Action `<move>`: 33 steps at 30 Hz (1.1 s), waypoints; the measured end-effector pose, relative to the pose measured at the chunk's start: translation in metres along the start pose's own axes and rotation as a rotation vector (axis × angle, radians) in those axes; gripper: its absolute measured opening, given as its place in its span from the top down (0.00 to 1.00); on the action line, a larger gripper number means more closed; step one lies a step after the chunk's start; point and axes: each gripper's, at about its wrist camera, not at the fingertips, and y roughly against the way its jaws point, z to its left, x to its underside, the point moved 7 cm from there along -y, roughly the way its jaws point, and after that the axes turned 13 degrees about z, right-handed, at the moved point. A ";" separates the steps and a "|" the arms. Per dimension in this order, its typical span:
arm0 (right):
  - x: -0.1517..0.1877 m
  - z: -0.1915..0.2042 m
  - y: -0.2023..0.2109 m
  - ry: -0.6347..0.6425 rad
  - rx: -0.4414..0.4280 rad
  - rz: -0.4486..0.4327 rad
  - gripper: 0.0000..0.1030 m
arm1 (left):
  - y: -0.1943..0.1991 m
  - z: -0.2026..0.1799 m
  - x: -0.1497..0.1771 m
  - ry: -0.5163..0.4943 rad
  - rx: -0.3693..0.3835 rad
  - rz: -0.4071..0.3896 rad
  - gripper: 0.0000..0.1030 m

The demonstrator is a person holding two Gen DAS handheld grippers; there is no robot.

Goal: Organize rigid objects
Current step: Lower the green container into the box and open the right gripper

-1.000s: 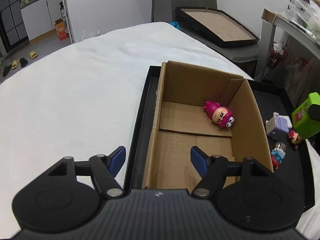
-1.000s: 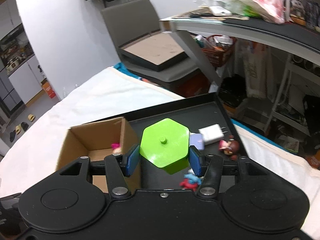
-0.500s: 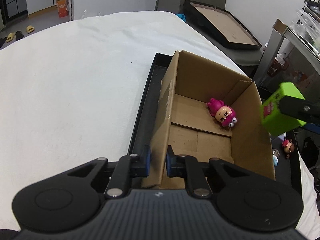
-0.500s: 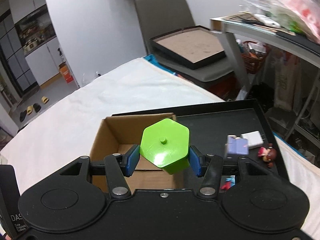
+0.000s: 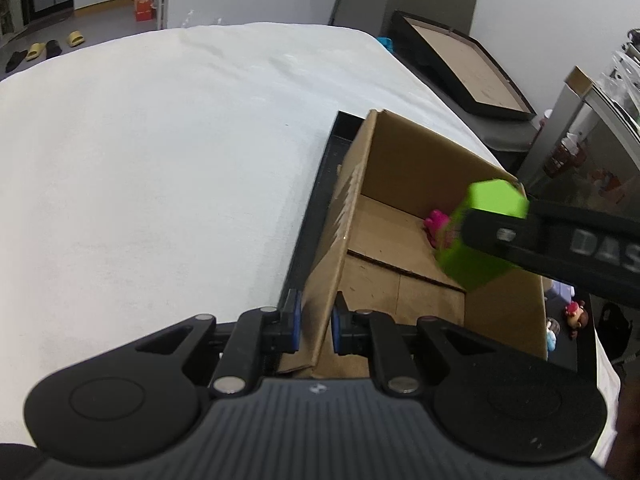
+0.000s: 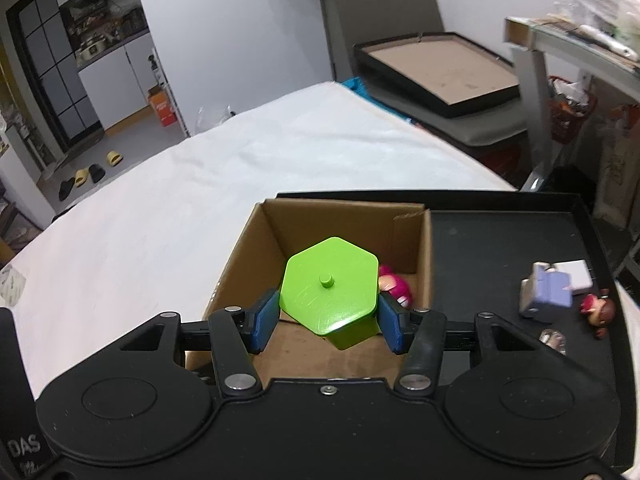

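Green hexagonal container (image 6: 330,290): held above the open cardboard box (image 6: 348,220), its lidded top with a small centre knob facing the right wrist camera. The right gripper (image 6: 328,320) clamps it, one blue pad against each opposite side face; the jaws stand part-way open at the container's width. In the left wrist view the container (image 5: 486,232) hangs over the box interior near the right-hand wall, partly in front of the pink figurine (image 5: 438,222) that lies on the box floor by the far corner.

Surface: the box stands at the left end of a shallow black tray (image 6: 500,240), which rests on a table covered with a white cloth (image 5: 160,160). On the bare tray floor to the right lie a lilac block-shaped toy (image 6: 546,294), a white adapter (image 6: 576,276) touching it, a small red-and-brown figurine (image 6: 598,310) and what appears to be a small clear item, too blurred to identify.

Room: a grey chair bearing a second black-framed tray (image 6: 440,72), a cluttered shelf at right, slippers on the floor at far left.

Left gripper (image 5: 316,322): angled downward at the near left corner of the box (image 5: 420,168). Its jaws are closed almost fully on the left cardboard wall, one pad outside and one inside.
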 end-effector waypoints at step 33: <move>0.010 -0.037 0.030 -0.111 -0.094 -0.026 0.45 | 0.005 0.000 0.002 -0.032 0.003 0.025 0.71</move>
